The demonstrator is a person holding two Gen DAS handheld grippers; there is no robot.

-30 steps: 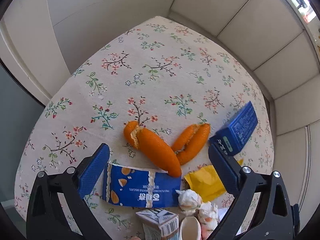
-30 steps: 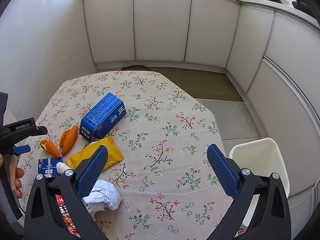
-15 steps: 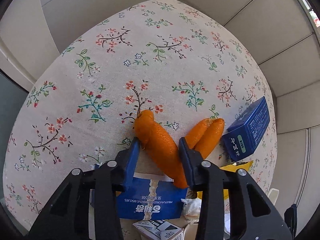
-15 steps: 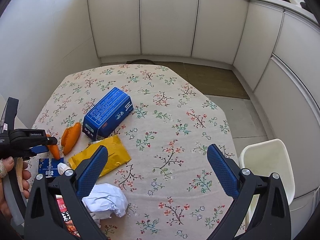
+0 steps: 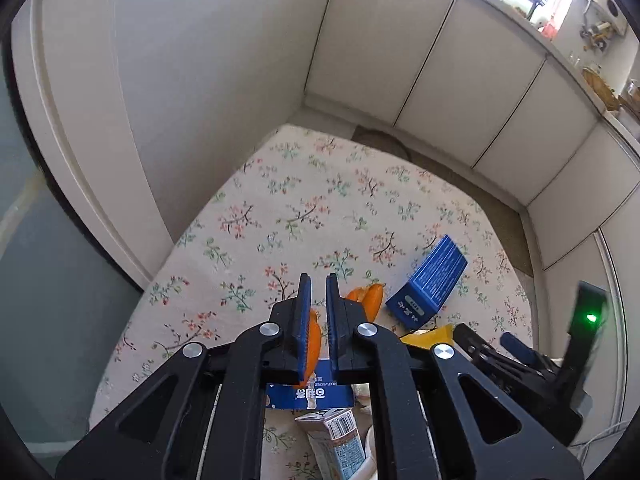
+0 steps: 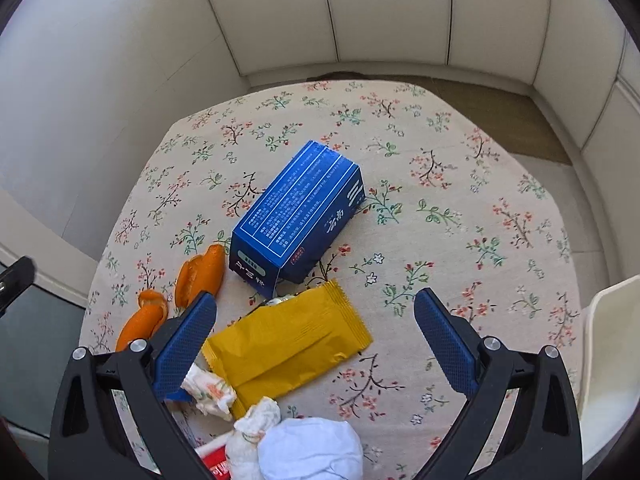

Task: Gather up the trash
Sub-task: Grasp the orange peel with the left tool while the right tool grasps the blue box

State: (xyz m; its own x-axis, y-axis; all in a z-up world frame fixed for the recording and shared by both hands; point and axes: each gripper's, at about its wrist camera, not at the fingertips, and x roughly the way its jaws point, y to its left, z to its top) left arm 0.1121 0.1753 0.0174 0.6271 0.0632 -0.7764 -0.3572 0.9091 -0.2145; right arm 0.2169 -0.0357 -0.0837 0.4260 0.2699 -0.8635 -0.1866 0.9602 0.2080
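**Left closed, peel status unclear; right open over wrapper**

Left gripper (image 5: pixel 316 292) jaws nearly together, a sliver of orange peel (image 5: pixel 314 340) showing between the pads; can't tell if it's pinched or lying below. Right wrist view shows two peel pieces (image 6: pixel 146 318) (image 6: pixel 200 276) on the floral tablecloth (image 6: pixel 440 200). Right gripper (image 6: pixel 316 328) wide open, empty, over the yellow wrapper (image 6: pixel 288 344), beside the blue box (image 6: pixel 296 212).

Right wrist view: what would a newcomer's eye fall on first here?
Most likely the blue box, lying flat near the middle of the flowered tablecloth. Next comes the yellow wrapper just in front of it, framed by the open right gripper, and then the two orange peels on the cloth to the left of the box.
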